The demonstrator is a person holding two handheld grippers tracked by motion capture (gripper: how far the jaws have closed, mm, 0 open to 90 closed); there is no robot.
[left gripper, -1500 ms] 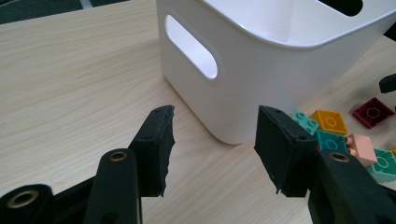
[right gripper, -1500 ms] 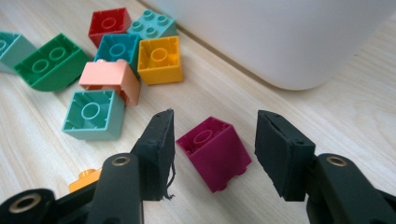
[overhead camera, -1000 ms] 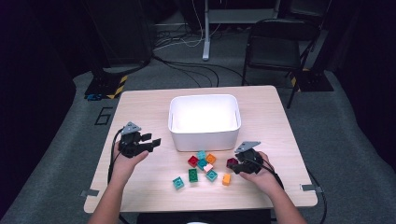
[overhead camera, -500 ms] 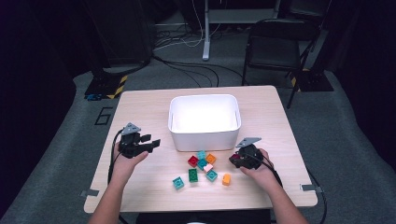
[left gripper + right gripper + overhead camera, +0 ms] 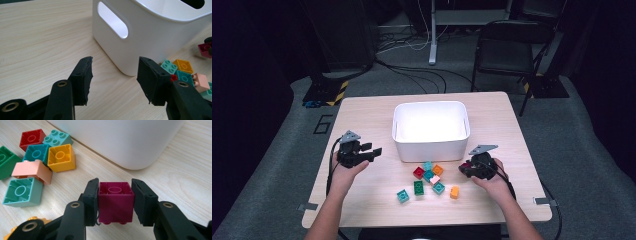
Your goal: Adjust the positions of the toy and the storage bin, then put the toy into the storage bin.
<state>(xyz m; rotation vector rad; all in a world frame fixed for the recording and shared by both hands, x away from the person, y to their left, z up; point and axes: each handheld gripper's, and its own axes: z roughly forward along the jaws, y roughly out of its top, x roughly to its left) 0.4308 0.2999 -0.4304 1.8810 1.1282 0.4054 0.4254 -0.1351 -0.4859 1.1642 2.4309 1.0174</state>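
A magenta brick point(image 5: 115, 205) stands on the table between the jaws of my right gripper point(image 5: 115, 187), which is shut on its two sides. In the high view this gripper point(image 5: 465, 170) lies low at the right front of the white bin point(image 5: 432, 147), with the brick point(image 5: 465, 164) at its tips. My left gripper point(image 5: 374, 151) hovers left of the bin. Its jaws have just been opening a little further, and nothing is between them point(image 5: 113, 67). Several loose bricks lie between the two hands, among them a red one point(image 5: 418, 172) and an orange one point(image 5: 438, 170).
The bin's handle slot point(image 5: 112, 22) faces the left gripper. A green brick point(image 5: 418, 187), a teal one point(image 5: 402, 195) and an orange one point(image 5: 454, 192) lie nearer the table's front edge. A folding chair point(image 5: 507, 45) and cables are on the floor behind the table.
The right gripper's jaws have closed on the magenta brick, which earlier lay just ahead of them. The left hand has stayed where it was.
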